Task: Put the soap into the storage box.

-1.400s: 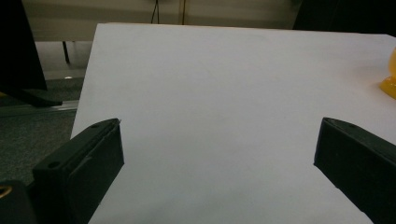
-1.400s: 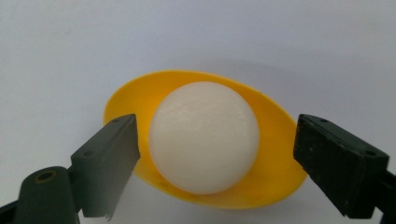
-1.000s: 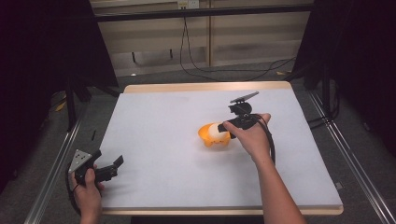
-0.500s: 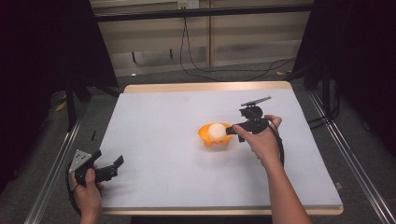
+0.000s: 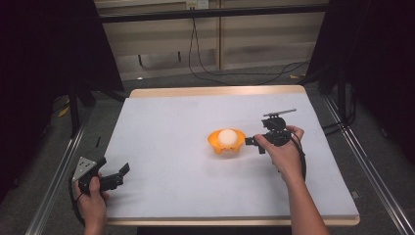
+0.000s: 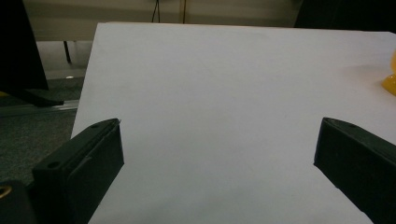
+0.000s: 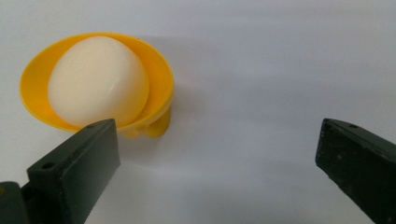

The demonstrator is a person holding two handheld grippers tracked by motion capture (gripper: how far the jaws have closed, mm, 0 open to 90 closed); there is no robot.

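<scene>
Egg [image 5: 226,136]: white, lying in the yellow cup [image 5: 226,143]; in the right gripper view the egg [image 7: 99,80] leans against the cup's [image 7: 161,74] inner wall.
Cup: stands on the white table [image 5: 195,186], near its middle, on small feet.
Right gripper [image 5: 254,142]: just right of the cup, apart from it; jaws have just been opening and now stand wide, released, nothing between them. Seen along its jaws [image 7: 217,154], the cup lies beyond the left jaw.
Left gripper [image 5: 120,172]: near the table's front left corner, well apart from the cup; jaws spread wide over bare table [image 6: 219,154], grasping nothing.
</scene>
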